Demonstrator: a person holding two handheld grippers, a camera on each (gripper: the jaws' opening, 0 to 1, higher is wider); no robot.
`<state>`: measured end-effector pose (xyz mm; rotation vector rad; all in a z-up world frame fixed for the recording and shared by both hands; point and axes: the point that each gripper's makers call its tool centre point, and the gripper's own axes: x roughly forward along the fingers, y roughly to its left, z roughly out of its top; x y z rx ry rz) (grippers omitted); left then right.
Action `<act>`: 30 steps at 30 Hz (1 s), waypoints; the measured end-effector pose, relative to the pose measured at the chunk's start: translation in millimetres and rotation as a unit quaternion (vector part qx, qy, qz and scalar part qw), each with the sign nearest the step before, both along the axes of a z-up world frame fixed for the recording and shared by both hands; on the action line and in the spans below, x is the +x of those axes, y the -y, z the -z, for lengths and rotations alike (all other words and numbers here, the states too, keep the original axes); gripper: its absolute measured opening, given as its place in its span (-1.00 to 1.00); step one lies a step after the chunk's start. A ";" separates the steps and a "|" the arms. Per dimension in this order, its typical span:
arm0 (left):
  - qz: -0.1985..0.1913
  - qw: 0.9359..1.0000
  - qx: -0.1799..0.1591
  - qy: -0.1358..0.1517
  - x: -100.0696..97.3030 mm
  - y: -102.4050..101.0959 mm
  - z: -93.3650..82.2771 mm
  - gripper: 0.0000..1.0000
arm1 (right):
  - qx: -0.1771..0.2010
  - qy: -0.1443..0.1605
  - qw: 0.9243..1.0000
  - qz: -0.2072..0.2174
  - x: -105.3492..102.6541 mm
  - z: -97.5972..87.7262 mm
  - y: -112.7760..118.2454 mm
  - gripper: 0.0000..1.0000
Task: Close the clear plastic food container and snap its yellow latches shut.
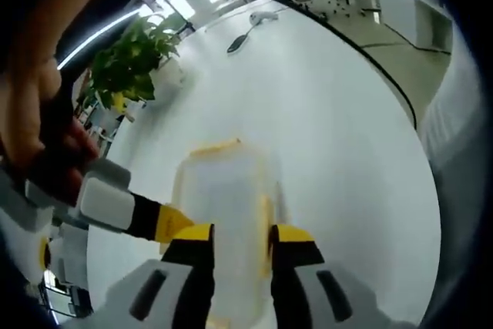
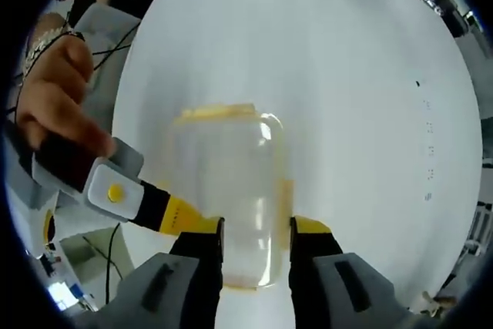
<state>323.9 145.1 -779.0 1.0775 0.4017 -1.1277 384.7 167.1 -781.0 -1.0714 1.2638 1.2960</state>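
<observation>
A wide, round white table (image 1: 339, 152) carries the work in both views. In the left gripper view a leafy green potted plant (image 1: 135, 59) stands at the table's far edge, up and to the left of the jaws, and a small dark handled tool (image 1: 239, 41) lies far ahead of them on the tabletop, with ceiling lights and desks beyond. In the right gripper view the floor drops away at the table's edges, and a person's hand (image 2: 54, 105) grips the other gripper's handle to the left.

The clear rectangular plastic food container with yellow latches (image 1: 227, 206) lies flat on the table, its near end reaching in between the jaws of the left gripper (image 1: 240, 256); those jaws stand apart on either side of it, and contact cannot be told. In the right gripper view the container (image 2: 231, 182) likewise runs forward from between the jaws of the right gripper (image 2: 258, 248), which are spread, flanking its near end. One yellow latch (image 2: 216, 112) shows at its far end.
</observation>
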 end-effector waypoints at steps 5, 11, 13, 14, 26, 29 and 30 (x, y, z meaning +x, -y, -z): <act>0.003 1.000 -0.003 -0.002 0.3 -0.5 -0.2 -0.57 | 0.011 -0.016 1.000 0.005 0.8 0.6 1.3 -0.43; 0.008 1.000 0.002 0.003 -0.2 0.0 0.6 -0.57 | -0.002 -0.032 0.999 -0.005 0.6 2.7 -0.3 -0.45; 0.010 1.000 0.002 0.003 -0.5 -0.2 0.7 -0.57 | -0.007 -0.042 0.999 -0.008 -0.2 3.8 -0.2 -0.44; 0.013 1.000 0.004 0.007 -1.0 -0.3 1.2 -0.57 | -0.007 -0.050 0.999 -0.010 0.2 4.6 -0.3 -0.44; 0.030 0.999 0.005 0.028 -2.3 -1.8 3.3 -0.57 | 0.015 -0.117 0.993 -0.025 -1.1 3.7 -5.0 -0.46; 0.017 1.000 -0.002 0.019 -1.8 -3.1 2.3 -0.56 | 0.013 -0.115 0.993 -0.028 -3.1 2.0 -4.5 -0.44; 0.018 1.000 -0.002 0.019 -1.9 -3.1 2.3 -0.56 | 0.013 -0.114 0.993 -0.027 -2.8 2.8 -4.1 -0.43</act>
